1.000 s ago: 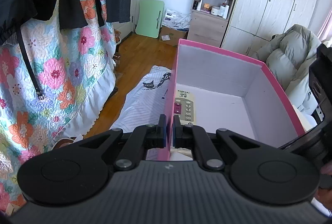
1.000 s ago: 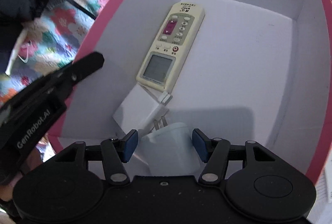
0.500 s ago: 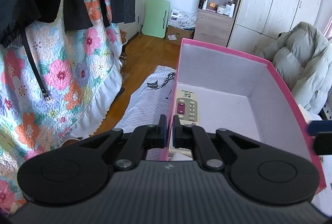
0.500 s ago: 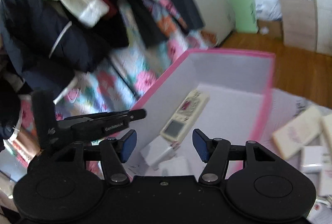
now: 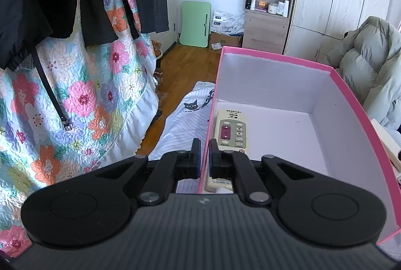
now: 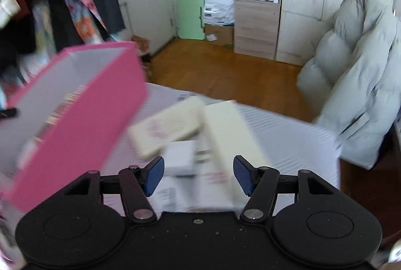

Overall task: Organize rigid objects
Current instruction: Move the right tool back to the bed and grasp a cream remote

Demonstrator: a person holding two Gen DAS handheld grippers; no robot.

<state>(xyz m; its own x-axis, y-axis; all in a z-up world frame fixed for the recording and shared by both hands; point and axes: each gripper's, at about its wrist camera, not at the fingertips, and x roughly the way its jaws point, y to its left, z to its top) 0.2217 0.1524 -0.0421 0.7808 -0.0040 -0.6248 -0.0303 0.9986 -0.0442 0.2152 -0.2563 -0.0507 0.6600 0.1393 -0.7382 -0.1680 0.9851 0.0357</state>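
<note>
Right now your left gripper [image 5: 205, 156] is clamped on the near wall of the pink box [image 5: 356, 104], where a remote [image 5: 231, 129] lies inside. Your right gripper [image 6: 198, 176] stands apart, holding nothing, above blurred cream boxes [image 6: 170, 127] on the bed.

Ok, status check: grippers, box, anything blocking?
Left gripper clamped on pink box wall. Right gripper open, empty, over cream boxes on the bed. Remote in box. Nothing blocking.

remote [image 5: 231, 129] inside box [image 5: 275, 57]
</note>
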